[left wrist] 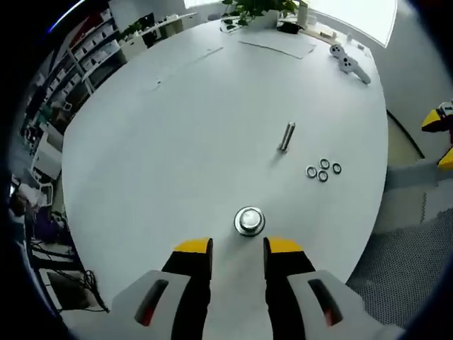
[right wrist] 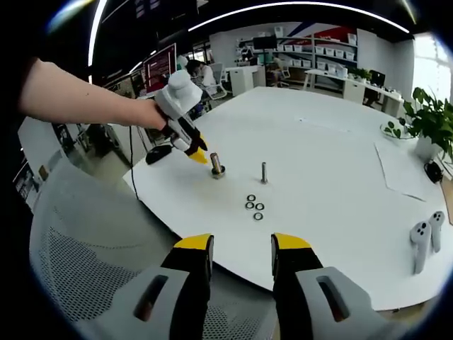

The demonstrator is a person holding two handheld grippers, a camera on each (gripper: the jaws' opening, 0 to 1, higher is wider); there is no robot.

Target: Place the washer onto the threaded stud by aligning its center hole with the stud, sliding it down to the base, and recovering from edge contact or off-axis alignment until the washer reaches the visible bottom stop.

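- Washers (left wrist: 323, 169), four small metal rings, lie loose in a cluster on the white table (left wrist: 177, 127), just beside the upright threaded stud (left wrist: 286, 137); in the right gripper view the same cluster (right wrist: 254, 206) sits just in front of the stud (right wrist: 264, 172).
- Round metal base with a short post (left wrist: 249, 221) stands a little apart from the stud, close to the table's edge.
- Left gripper (left wrist: 238, 248) hovers just short of that base, its yellow-tipped jaws spread apart and holding nothing; in the right gripper view it (right wrist: 200, 157) nearly touches the post (right wrist: 216, 167).
- Right gripper (right wrist: 241, 244) hangs off the table's edge, well apart from the stud, jaws spread wide and empty.
- Two white controllers (right wrist: 425, 243) lie far from the stud.
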